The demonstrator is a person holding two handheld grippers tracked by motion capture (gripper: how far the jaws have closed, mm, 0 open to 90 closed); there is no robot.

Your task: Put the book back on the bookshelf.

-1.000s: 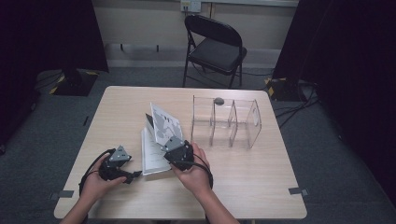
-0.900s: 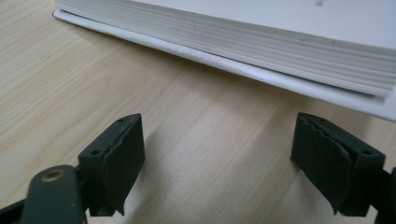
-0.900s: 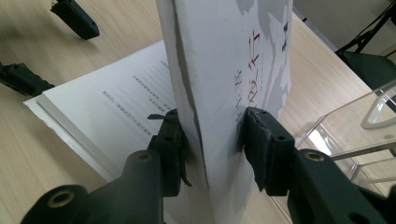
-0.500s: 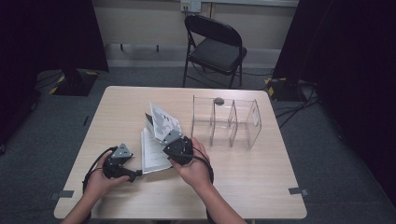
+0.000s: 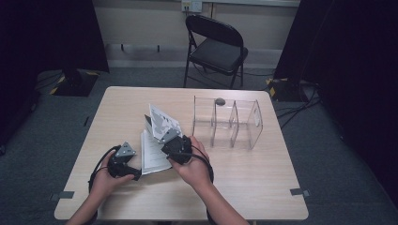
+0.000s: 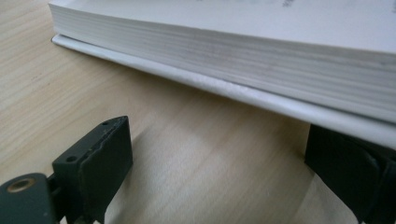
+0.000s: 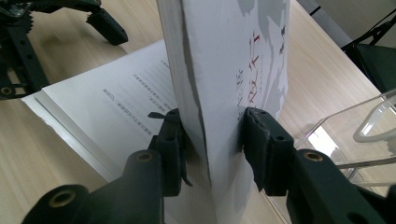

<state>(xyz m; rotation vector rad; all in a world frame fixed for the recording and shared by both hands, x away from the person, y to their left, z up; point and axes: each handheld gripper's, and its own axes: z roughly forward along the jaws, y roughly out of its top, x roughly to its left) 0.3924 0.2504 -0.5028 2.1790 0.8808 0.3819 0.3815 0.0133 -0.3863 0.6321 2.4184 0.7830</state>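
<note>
The high view looks forward and down over the whole table from the person's side. Both gripper views sit low and very close, sharing the open book with it; the right one faces its raised cover.

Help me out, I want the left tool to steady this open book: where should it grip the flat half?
Probably the near long edge of the book: in the left gripper view that page block and cover face the open left tool, lying flat on the table. Come in level from that side; the right tool already clamps the raised half.
</note>
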